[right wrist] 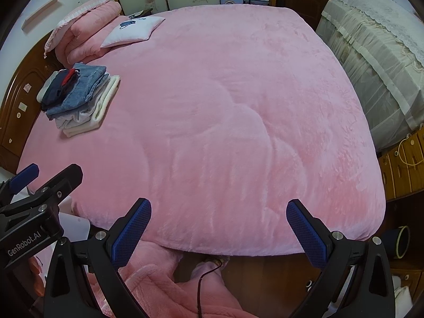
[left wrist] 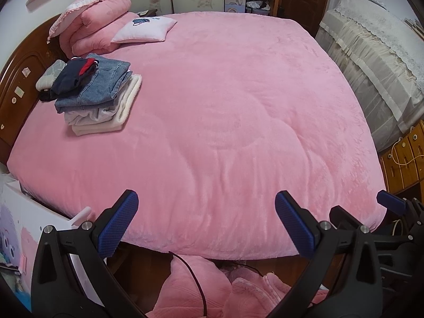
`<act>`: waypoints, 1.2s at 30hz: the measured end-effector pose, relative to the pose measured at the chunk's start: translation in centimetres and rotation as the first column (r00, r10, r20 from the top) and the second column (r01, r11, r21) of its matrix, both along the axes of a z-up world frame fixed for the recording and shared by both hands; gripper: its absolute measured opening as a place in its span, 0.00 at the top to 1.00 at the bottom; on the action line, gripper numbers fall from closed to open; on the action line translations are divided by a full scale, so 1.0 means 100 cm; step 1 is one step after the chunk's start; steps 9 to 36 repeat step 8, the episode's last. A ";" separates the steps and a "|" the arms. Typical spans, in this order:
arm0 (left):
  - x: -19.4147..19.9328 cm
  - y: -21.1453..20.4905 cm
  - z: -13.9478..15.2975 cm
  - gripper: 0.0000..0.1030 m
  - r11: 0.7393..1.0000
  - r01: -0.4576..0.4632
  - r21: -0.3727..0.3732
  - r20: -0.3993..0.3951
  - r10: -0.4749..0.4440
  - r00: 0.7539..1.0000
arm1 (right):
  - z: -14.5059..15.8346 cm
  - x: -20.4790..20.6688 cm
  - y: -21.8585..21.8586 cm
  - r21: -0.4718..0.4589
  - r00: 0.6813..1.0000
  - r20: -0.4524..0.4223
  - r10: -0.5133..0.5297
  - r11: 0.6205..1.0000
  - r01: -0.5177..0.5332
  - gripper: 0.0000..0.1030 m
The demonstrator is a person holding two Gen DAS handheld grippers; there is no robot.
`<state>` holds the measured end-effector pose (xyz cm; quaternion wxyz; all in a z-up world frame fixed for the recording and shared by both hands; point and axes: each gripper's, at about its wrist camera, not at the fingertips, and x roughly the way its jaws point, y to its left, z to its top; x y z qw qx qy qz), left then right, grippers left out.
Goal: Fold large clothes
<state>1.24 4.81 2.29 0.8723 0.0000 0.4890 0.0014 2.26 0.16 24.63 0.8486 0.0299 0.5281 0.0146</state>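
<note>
A pink fleece garment [left wrist: 206, 288] lies crumpled on the floor below the bed's near edge; it also shows in the right wrist view [right wrist: 159, 288]. My left gripper [left wrist: 206, 225] is open and empty, held above the bed's near edge and over the garment. My right gripper [right wrist: 218, 232] is open and empty, beside the left one, also above the bed edge. The right gripper shows at the right edge of the left wrist view [left wrist: 392, 204]. A stack of folded clothes [left wrist: 98, 98], jeans on top with a dark item, sits at the bed's far left [right wrist: 79, 98].
The bed has a pink plush cover [left wrist: 225, 106]. A folded pink quilt [left wrist: 95, 26] and a white pillow [left wrist: 145, 30] lie at the head. A black cable [left wrist: 193, 281] runs over the garment. A lace-covered piece of furniture [left wrist: 376, 66] stands right; wooden drawers [left wrist: 405, 159] below it.
</note>
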 end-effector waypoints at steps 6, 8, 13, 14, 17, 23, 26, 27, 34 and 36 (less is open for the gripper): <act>0.006 0.000 0.000 0.01 1.000 0.001 0.002 0.000 -0.001 1.000 | -0.004 0.015 -0.010 0.000 1.000 -0.009 0.009 1.000 -0.009 0.00; 0.009 -0.001 0.000 0.01 1.000 0.002 0.005 -0.002 -0.002 1.000 | -0.006 0.020 -0.015 0.000 1.000 -0.012 0.012 1.000 -0.012 0.00; 0.009 -0.001 0.000 0.01 1.000 0.002 0.005 -0.002 -0.002 1.000 | -0.006 0.020 -0.015 0.000 1.000 -0.012 0.012 1.000 -0.012 0.00; 0.009 -0.001 0.000 0.01 1.000 0.002 0.005 -0.002 -0.002 1.000 | -0.006 0.020 -0.015 0.000 1.000 -0.012 0.012 1.000 -0.012 0.00; 0.009 -0.001 0.000 0.01 1.000 0.002 0.005 -0.002 -0.002 1.000 | -0.006 0.020 -0.015 0.000 1.000 -0.012 0.012 1.000 -0.012 0.00; 0.009 -0.001 0.000 0.01 1.000 0.002 0.005 -0.002 -0.002 1.000 | -0.006 0.020 -0.015 0.000 1.000 -0.012 0.012 1.000 -0.012 0.00; 0.009 -0.001 0.000 0.01 1.000 0.002 0.005 -0.002 -0.002 1.000 | -0.006 0.020 -0.015 0.000 1.000 -0.012 0.012 1.000 -0.012 0.00; 0.009 -0.001 0.000 0.01 1.000 0.002 0.005 -0.002 -0.002 1.000 | -0.006 0.020 -0.015 0.000 1.000 -0.012 0.012 1.000 -0.012 0.00; 0.009 -0.001 0.000 0.01 1.000 0.002 0.005 -0.002 -0.002 1.000 | -0.006 0.020 -0.015 0.000 1.000 -0.012 0.012 1.000 -0.012 0.00; 0.009 -0.001 0.000 0.01 1.000 0.002 0.005 -0.002 -0.002 1.000 | -0.006 0.020 -0.015 0.000 1.000 -0.012 0.012 1.000 -0.012 0.00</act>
